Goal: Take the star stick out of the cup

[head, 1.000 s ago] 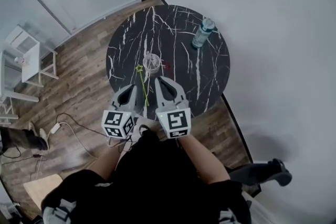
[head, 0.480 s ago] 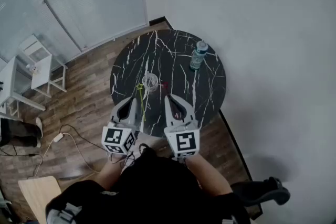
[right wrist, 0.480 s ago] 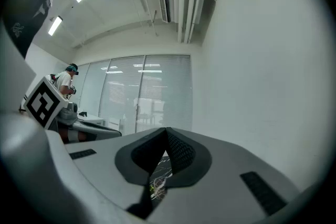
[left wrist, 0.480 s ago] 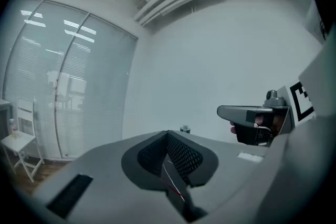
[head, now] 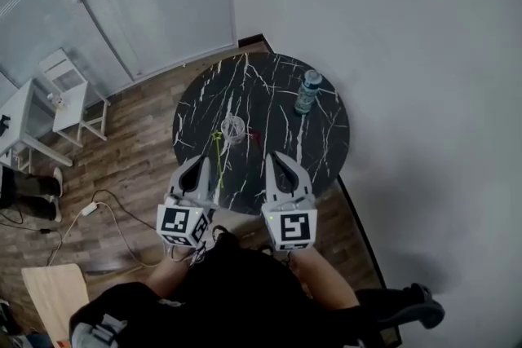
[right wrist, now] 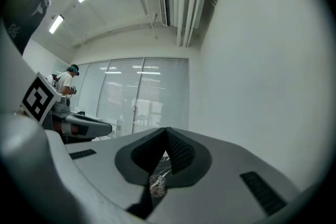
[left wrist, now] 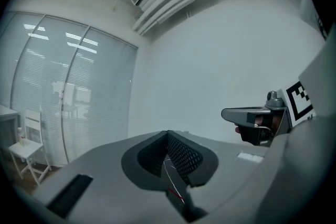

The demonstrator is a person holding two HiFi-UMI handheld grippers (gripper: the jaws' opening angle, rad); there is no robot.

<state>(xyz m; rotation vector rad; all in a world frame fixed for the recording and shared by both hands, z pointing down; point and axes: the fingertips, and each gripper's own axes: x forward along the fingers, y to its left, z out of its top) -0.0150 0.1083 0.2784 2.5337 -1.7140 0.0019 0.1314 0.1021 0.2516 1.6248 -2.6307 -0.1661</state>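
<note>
A: Star stick point(head: 217, 155) lies flat on the table point(head: 320, 144), just lower left of the cup point(head: 234, 127). Judged out already.

B: Left gripper point(head: 204, 163) and right gripper point(head: 275, 159) pressed together, empty. Back off high, without brushing the stick.

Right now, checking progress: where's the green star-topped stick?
Head view: stick on the black marble table, left of the clear cup, beside the left gripper.

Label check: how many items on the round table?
4: cup at centre, star stick left of it, small red item right of it, bottle far right. The left claw and right claw cover the near edge; more may hide there.
</note>
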